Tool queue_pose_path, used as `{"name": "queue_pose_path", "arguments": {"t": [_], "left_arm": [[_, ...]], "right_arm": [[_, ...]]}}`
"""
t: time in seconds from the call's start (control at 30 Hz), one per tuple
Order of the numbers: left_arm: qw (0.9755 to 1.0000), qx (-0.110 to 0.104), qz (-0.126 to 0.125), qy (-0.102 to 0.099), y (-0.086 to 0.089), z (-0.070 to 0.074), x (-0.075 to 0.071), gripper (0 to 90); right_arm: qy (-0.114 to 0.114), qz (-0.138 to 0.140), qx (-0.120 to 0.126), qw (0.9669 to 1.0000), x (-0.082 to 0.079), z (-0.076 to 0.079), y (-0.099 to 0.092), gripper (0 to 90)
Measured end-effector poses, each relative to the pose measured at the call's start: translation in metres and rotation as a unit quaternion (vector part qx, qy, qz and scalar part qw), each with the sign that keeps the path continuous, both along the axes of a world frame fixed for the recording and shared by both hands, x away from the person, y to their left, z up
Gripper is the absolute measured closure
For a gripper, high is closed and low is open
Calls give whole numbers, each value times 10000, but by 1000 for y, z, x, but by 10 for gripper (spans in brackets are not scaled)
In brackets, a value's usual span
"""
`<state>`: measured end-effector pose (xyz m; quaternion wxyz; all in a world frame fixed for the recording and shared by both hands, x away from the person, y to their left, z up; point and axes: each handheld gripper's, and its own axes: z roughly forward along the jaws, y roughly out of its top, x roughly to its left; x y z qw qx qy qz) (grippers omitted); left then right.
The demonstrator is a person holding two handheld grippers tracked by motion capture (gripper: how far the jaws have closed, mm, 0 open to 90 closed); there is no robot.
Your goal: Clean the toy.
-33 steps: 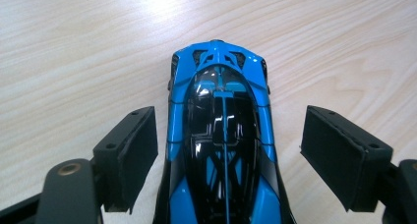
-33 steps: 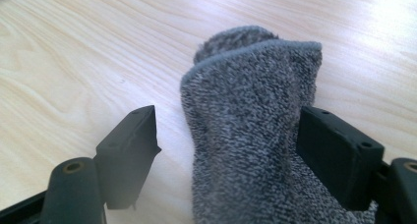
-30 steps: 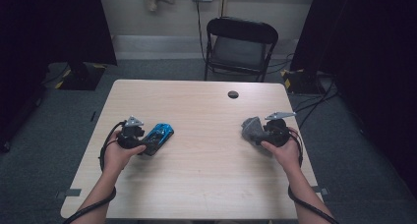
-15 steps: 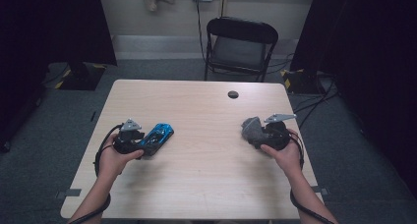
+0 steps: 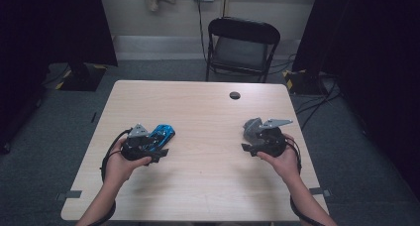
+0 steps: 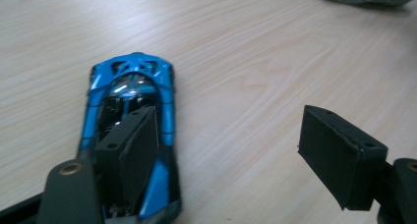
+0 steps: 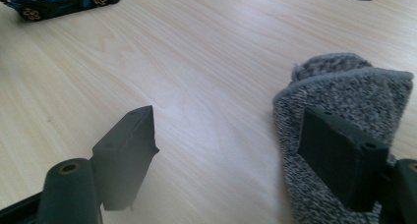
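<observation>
A blue toy car (image 5: 162,132) lies on the left half of the wooden table (image 5: 208,112). My left gripper (image 5: 157,154) sits just behind it, held in a hand. In the left gripper view the left gripper (image 6: 228,130) is open, its left jaw in front of the blue toy car (image 6: 129,81) and bare wood between the jaws. A grey knit cloth (image 5: 251,127) lies on the right half, right by my right gripper (image 5: 248,148). In the right gripper view the right gripper (image 7: 226,128) is open. Its right jaw stands in front of the grey knit cloth (image 7: 344,91), and nothing lies between the jaws.
A round cable hole (image 5: 235,95) sits in the table's far right part. A black folding chair (image 5: 242,42) stands beyond the far edge. Cables trail on the grey floor (image 5: 346,151) to the right. Bare wood runs between the two grippers.
Both hands have drawn the grippers slightly back toward the near edge. The car and the cloth lie where they were.
</observation>
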<state>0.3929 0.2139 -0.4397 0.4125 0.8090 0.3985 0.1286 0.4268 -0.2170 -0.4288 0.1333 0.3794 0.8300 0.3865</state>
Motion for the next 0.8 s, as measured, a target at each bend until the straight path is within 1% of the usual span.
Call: {"name": "queue_pose_path", "arguments": {"t": [0.13,0.17,0.2,0.23,0.3,0.37,0.4,0.43,0.47,0.57,0.67,0.8], "left_arm": [[9998,8,-187,-36,-12,0,-5,226],[9997,10,-232,-37,-17,-1,-7,226],[9996,-30,-270,-27,-19,-1,-8,226],[9996,-30,-270,-27,-19,-1,-8,226],[9993,0,-368,-19,-25,-3,-11,226],[9992,-22,-409,-32,-29,-4,-13,226],[9989,-55,-469,-1,-33,-6,-15,225],[9986,-27,-521,-1,-35,-7,-16,225],[9986,-27,-521,-1,-35,-7,-16,225],[9983,-81,-573,59,-40,-11,-19,225],[9979,-79,-627,109,-43,-16,-21,224],[9972,-34,-735,143,-47,-23,-25,225]], "right_arm": [[16,128,56,9999,-5,-1,7,217],[37,187,61,9998,-8,-4,10,217],[34,212,52,9998,-9,-6,11,218],[34,212,52,9998,-9,-6,11,218],[80,281,16,9996,-12,-10,14,217],[120,319,47,9994,-15,-13,16,217],[128,363,65,9992,-18,-16,18,218],[143,380,78,9991,-19,-17,18,217],[143,380,78,9991,-19,-17,18,217],[114,500,56,9987,-24,-18,24,218],[122,538,79,9984,-26,-19,26,218],[159,577,121,9981,-30,-25,30,217]]}}
